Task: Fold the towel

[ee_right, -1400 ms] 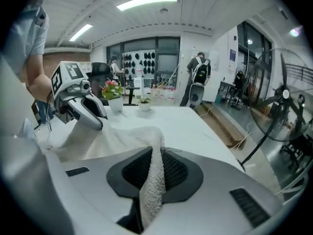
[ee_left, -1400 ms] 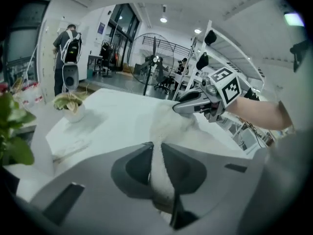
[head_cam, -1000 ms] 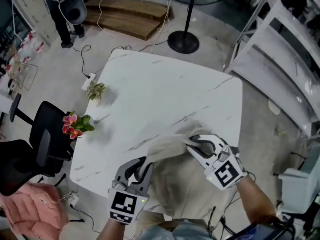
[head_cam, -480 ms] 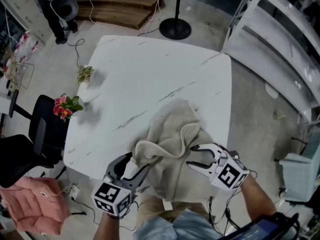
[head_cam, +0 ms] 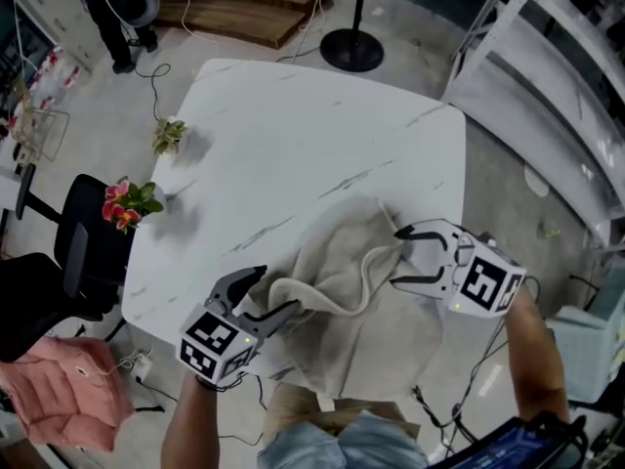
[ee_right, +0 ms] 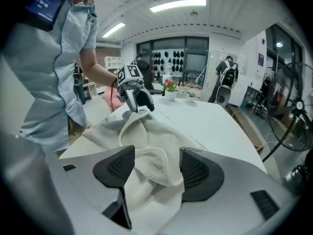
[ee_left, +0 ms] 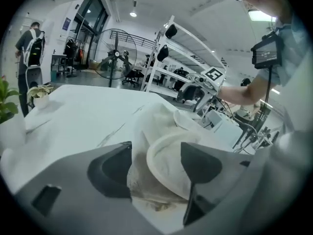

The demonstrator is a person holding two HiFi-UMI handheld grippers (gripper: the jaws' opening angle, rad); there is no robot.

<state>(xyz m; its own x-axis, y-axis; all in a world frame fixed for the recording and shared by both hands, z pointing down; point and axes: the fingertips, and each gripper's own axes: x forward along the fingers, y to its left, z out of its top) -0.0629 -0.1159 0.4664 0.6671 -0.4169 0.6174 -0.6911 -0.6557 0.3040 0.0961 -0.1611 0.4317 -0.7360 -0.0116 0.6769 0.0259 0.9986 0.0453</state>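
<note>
The left gripper (head_cam: 266, 294) and right gripper (head_cam: 398, 257) have just opened and spread apart; the towel (head_cam: 352, 306) has slumped at lower centre.

Looks like open-plan lab/office space, not home. Bare concrete floor (head_cam: 88, 135) with loose cables (head_cam: 153, 86), white metal shelving rack (head_cam: 547, 57), big pedestal fan (ee_left: 116, 58), black office chair (head_cam: 83, 262), strip lights (ee_right: 178, 5) overhead, glass doors (ee_left: 90, 28), marble-look surface (head_cam: 293, 135) in middle.

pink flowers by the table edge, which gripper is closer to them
Left. The left gripper sits just below-right of the pink flowers; the right gripper is across the towel, farther right. Both sets of jaws have just been opening, with towel between them.
</note>
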